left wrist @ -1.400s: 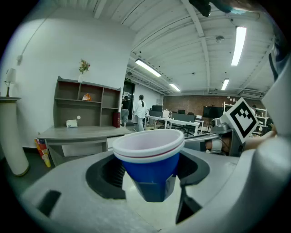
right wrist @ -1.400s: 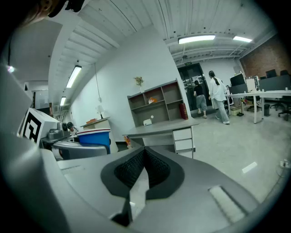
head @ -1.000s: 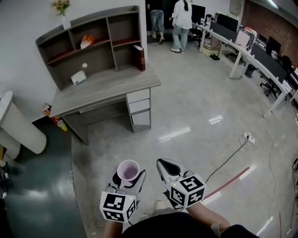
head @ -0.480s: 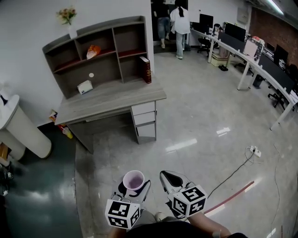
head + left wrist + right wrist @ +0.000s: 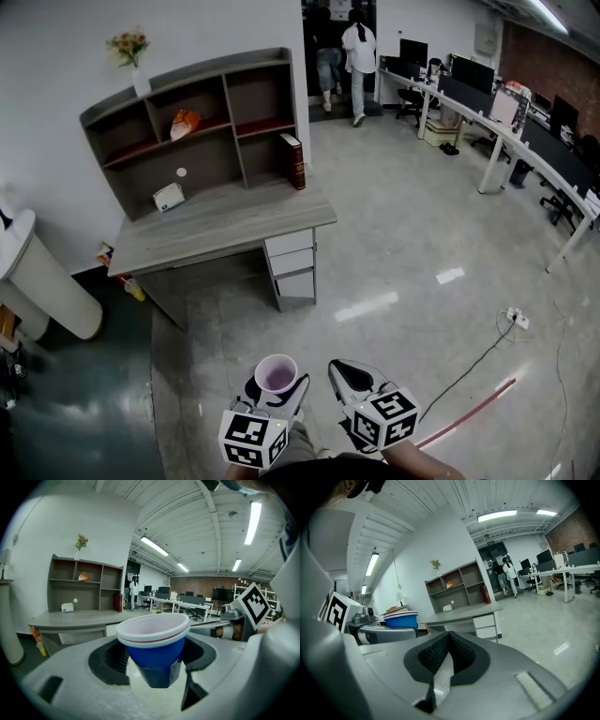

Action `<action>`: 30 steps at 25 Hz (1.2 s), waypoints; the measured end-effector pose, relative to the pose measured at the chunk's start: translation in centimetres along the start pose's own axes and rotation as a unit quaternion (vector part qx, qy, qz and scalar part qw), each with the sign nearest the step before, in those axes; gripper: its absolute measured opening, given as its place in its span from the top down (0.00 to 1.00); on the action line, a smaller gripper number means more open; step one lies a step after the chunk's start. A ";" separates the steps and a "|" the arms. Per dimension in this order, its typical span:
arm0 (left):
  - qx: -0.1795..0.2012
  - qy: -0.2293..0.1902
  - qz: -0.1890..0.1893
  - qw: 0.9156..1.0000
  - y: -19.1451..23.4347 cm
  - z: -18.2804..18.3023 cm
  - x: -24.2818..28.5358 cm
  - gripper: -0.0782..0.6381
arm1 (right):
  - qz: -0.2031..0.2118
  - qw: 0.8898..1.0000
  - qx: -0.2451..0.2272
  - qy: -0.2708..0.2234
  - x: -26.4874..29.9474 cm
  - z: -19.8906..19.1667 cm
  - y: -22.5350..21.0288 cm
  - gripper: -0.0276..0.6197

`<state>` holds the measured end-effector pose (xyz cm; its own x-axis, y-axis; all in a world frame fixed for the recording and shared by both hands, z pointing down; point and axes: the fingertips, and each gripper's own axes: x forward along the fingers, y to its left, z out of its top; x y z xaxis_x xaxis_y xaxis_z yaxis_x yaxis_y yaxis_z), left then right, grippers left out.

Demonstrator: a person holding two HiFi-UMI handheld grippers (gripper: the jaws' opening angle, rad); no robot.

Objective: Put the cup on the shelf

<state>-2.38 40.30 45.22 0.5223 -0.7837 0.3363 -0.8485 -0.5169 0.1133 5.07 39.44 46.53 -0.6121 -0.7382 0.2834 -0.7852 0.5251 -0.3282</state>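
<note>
A blue paper cup (image 5: pixel 153 641) with a white rim and pale inside stands upright between the jaws of my left gripper (image 5: pixel 152 658), which is shut on it. In the head view the cup (image 5: pixel 276 374) shows at the bottom centre, over the floor, with the left gripper (image 5: pixel 274 392) round it. My right gripper (image 5: pixel 349 376) hangs just to its right, shut and empty; its pads meet in the right gripper view (image 5: pixel 447 656), where the cup (image 5: pixel 401 619) shows at the left. The grey shelf unit (image 5: pixel 202 127) stands on a desk (image 5: pixel 220 222) well ahead against the wall.
The shelf holds a red book (image 5: pixel 292 161), an orange thing (image 5: pixel 184 122), a small white box (image 5: pixel 170 197) and a flower vase (image 5: pixel 136 58) on top. A white round column (image 5: pixel 42 281) stands left. Two persons (image 5: pixel 342 52) walk at the far doorway. Long desks (image 5: pixel 497 141) line the right; a cable (image 5: pixel 478 342) lies on the floor.
The view has advanced toward the desk and shelf, which now sit slightly nearer the centre. Both grippers stay in the same pose low in the view, the cup still held.
</note>
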 end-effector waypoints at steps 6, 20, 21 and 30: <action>0.004 0.005 -0.016 1.000 2.7 1.1 3.0 0.47 | -0.013 1.000 0.004 0.003 3.6 1.2 -1.4 0.96; 0.010 0.004 -0.040 0.999 11.7 4.2 8.2 0.47 | -0.036 0.999 0.009 0.009 13.8 5.1 -2.8 0.96; 0.011 0.004 -0.041 0.999 12.3 4.3 8.5 0.47 | -0.039 0.999 0.010 0.010 14.4 5.2 -2.9 0.96; 0.013 0.010 -0.055 0.998 17.4 5.0 10.3 0.47 | -0.059 0.998 0.012 0.019 19.3 6.4 -3.5 0.96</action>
<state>-11.33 21.44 45.96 0.6103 -0.7151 0.3409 -0.7835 -0.6084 0.1264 -3.38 20.60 47.38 -0.5187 -0.7779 0.3547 -0.8499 0.4245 -0.3122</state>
